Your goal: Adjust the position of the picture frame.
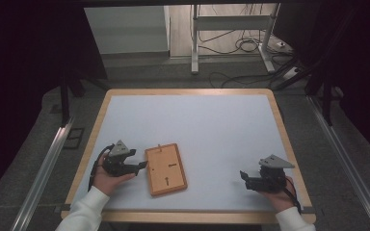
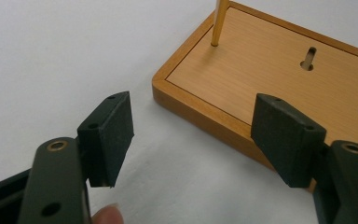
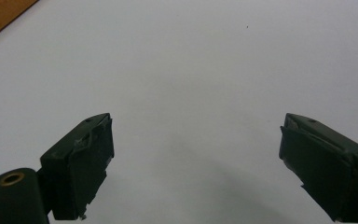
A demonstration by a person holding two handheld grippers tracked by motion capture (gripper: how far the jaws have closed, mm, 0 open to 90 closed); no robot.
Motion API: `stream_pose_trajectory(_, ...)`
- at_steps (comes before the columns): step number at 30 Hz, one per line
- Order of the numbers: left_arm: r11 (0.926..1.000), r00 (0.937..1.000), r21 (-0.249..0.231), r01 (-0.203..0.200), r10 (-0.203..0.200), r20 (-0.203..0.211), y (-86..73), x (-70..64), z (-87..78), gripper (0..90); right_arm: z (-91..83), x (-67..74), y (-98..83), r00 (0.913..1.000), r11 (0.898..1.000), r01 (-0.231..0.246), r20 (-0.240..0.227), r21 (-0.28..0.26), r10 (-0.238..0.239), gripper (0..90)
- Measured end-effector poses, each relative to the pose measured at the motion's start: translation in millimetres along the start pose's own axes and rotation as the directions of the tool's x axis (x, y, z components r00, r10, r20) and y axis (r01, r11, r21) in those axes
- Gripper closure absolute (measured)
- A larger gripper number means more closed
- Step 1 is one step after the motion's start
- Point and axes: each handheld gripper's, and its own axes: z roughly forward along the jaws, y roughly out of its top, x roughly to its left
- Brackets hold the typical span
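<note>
1. Your left gripper [image 1: 142,166] sits low on the white table [image 1: 212,125], jaws spread wide with nothing between them, tips right at the near-left edge of the wooden board [image 1: 166,169].

2. The board lies flat, left of centre and toward your side of the table. Its long axis runs away from you, tilted slightly so the far end leans left. A thin brass peg [image 1: 159,146] stands up at that far end.

3. From the left gripper view, the board [image 2: 270,70] lies ahead and to the right. One jaw rides over its long edge while the other hangs over bare table, so the edge falls inside the gap. The pads aren't pressing on anything yet.

4. That's the relation that counts: the board's long side faces your left gripper broadside. I'd judge a straight close here would catch the rim only if you drop one jaw below the board's edge, and it lies flush on the surface.

5. Your right gripper [image 1: 243,177] rests well apart, near the table's right edge, jaws likewise spread and empty. The right gripper view gives bare table, with a sliver of the board's corner [image 3: 0,16] far off.

6. Left hand is clearly the nearer one, so this looks like its move.
</note>
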Motion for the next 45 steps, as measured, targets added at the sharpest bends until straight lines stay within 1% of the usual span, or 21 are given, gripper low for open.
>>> stream_pose_trajectory(6, 1.0, 1.0, -0.007, 0.006, -0.006, -0.001, 0.3, 1.5, -0.7, 29.4, 1.7, 0.4, -0.6, 0.9999, 1.0, 0.006, 0.009, 0.016, -0.006, 10.7)
stream_pose_trajectory(10, 0.9999, 1.0, -0.01, 0.007, -0.007, 0.0, 2.0, 0.7, -1.1, 29.4, 1.5, -0.2, -0.9, 1.0, 1.0, 0.004, 0.009, 0.015, -0.004, 10.8)
stream_pose_trajectory(19, 0.9997, 0.9999, -0.025, 0.006, -0.006, 0.009, 12.0, 0.6, 0.7, 29.5, 2.2, 1.3, -1.0, 0.9999, 1.0, 0.01, 0.007, 0.018, -0.01, 11.0)
stream_pose_trajectory(21, 0.9997, 0.9999, -0.023, 0.004, -0.004, 0.013, 14.5, 1.5, 1.8, 29.5, 2.4, 0.9, -1.0, 0.9999, 1.0, 0.009, 0.008, 0.019, -0.01, 11.0)
stream_pose_trajectory(26, 0.9999, 0.9997, -0.009, -0.011, 0.011, 0.021, 21.4, 3.5, 3.8, 30.3, 2.5, 0.9, -1.2, 0.9999, 1.0, 0.008, 0.01, 0.021, -0.008, 11.0)
stream_pose_trajectory(28, 0.9999, 0.9989, -0.002, -0.015, 0.015, 0.045, 24.5, 5.1, 4.9, 29.5, 2.4, 1.2, -1.1, 0.9999, 1.0, 0.007, 0.01, 0.021, -0.007, 11.0)
stream_pose_trajectory(33, 0.9998, 0.9983, -0.004, -0.021, 0.022, 0.054, 29.5, 6.9, 6.7, 28.7, 2.5, 1.7, -1.4, 0.9999, 1.0, 0.006, 0.01, 0.023, -0.007, 11.0)
stream_pose_trajectory(36, 0.9998, 0.9977, -0.009, -0.018, 0.019, 0.065, 30.7, 7.5, 9.4, 28.8, 2.7, 1.5, -1.5, 0.9999, 1.0, 0.007, 0.01, 0.023, -0.007, 11.0)
stream_pose_trajectory(41, 0.9992, 0.9965, 0.004, -0.039, 0.039, 0.075, 36.2, 5.2, 18.1, 28.9, 3.3, 1.6, -1.9, 0.9999, 1.0, 0.009, 0.01, 0.027, -0.009, 11.0)
stream_pose_trajectory(45, 0.9979, 0.9936, 0.012, -0.064, 0.063, 0.094, 41.9, 1.7, 26.8, 29.1, 3.8, 1.9, -2.2, 0.9999, 0.999, 0.011, 0.011, 0.03, -0.011, 11.1)
